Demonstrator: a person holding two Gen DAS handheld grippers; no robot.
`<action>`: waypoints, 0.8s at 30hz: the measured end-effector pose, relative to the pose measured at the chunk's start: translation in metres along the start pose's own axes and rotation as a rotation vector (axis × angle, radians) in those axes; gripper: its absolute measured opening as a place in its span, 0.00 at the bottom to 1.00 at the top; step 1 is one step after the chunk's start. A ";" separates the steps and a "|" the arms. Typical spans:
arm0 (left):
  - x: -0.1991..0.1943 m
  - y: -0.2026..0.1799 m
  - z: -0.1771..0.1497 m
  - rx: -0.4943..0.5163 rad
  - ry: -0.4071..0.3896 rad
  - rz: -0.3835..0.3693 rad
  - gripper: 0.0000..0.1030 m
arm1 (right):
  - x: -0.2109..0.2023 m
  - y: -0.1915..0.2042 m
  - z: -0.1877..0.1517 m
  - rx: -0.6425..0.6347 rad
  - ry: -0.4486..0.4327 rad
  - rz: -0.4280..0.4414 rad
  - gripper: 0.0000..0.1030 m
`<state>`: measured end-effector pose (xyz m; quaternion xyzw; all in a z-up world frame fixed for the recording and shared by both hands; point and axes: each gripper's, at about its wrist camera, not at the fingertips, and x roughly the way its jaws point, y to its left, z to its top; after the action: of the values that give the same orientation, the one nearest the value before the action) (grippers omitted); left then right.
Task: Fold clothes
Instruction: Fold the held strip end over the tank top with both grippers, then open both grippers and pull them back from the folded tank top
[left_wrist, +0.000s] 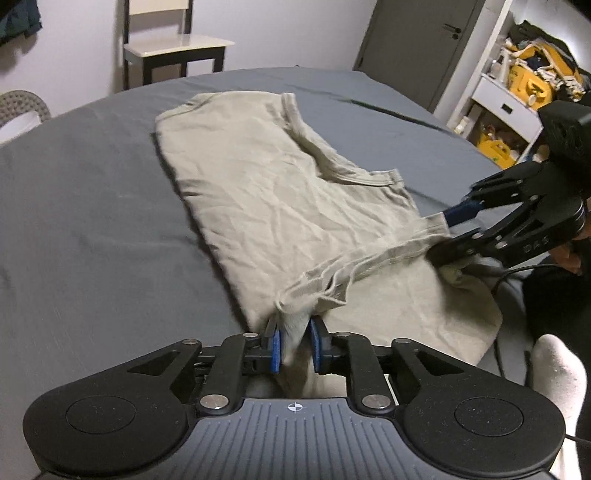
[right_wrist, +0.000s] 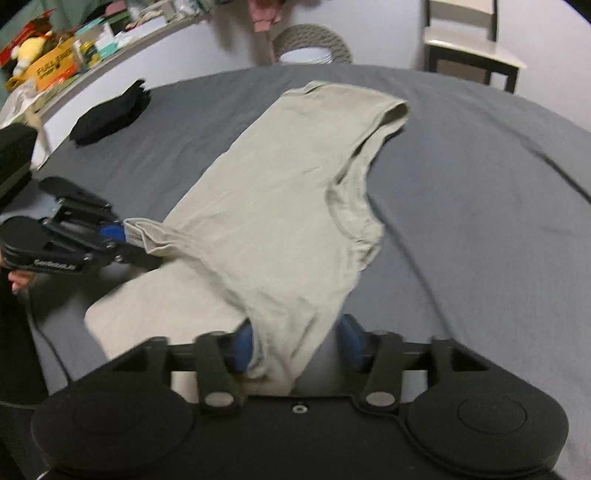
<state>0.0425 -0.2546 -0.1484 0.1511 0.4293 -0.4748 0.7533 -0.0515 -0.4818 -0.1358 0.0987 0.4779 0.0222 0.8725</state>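
Note:
A beige T-shirt (left_wrist: 280, 184) (right_wrist: 295, 177) lies on a bed with a grey sheet (left_wrist: 92, 221) (right_wrist: 480, 184). Its near part is lifted and doubled over the layer beneath. My left gripper (left_wrist: 295, 325) is shut on a corner of the near hem, and the right wrist view shows it at the left (right_wrist: 125, 240) pinching that corner. My right gripper (right_wrist: 295, 332) stands open, its blue pads (right_wrist: 243, 343) wide apart with a bunch of the shirt running between them. It sits at the right of the left wrist view (left_wrist: 441, 234), turned on its side at the hem's other end.
A chair (left_wrist: 177, 48) (right_wrist: 469, 44) and a grey door (left_wrist: 417, 37) stand beyond the bed. Cluttered shelves (left_wrist: 517, 92) are at the right. A black folded garment (right_wrist: 110, 114) lies at the bed's far left. A person's white-socked foot (left_wrist: 557, 369) rests near the bed's edge.

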 end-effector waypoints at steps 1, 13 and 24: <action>-0.004 0.002 -0.001 -0.004 -0.007 0.018 0.20 | -0.002 -0.001 0.000 0.008 -0.002 -0.002 0.47; -0.053 -0.029 -0.009 0.160 -0.198 -0.024 0.25 | -0.044 -0.025 0.012 0.124 -0.111 0.005 0.50; 0.004 -0.061 -0.020 0.188 -0.065 0.028 0.25 | -0.020 0.020 0.002 -0.007 0.067 0.006 0.21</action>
<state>-0.0183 -0.2751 -0.1526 0.2119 0.3560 -0.5071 0.7558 -0.0592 -0.4648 -0.1144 0.0965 0.5063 0.0297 0.8564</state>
